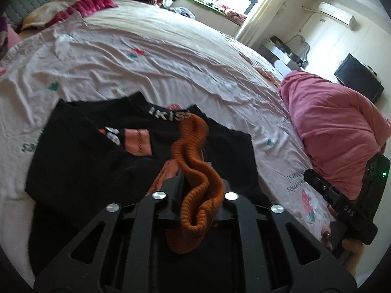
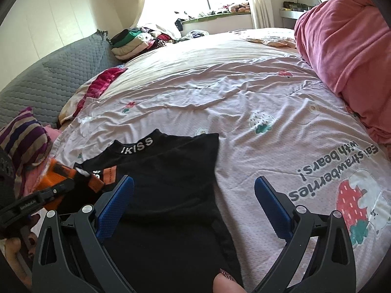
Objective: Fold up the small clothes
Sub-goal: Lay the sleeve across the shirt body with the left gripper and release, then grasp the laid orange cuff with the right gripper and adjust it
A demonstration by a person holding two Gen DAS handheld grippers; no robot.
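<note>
A small black top (image 1: pixel 80 151) with "IKISS" on its collar and orange patches lies on the pink bedsheet (image 1: pixel 146 56). My left gripper (image 1: pixel 198 183) is shut on the top's orange ribbed cuff (image 1: pixel 193 151), held above the garment's middle. In the right wrist view the black top (image 2: pixel 171 183) lies partly folded. My right gripper (image 2: pixel 194 195) is open and empty, its blue pads (image 2: pixel 114 205) spread over the top's right side. The left gripper with the orange cuff (image 2: pixel 55 178) shows at that view's left edge.
A pink rolled duvet (image 2: pixel 347 48) lies along the bed's right side. Folded clothes (image 2: pixel 132 41) are piled at the far corner by the grey headboard (image 2: pixel 48 83). A striped pillow (image 2: pixel 22 136) and a red-and-cream cloth (image 2: pixel 97 85) lie at the left.
</note>
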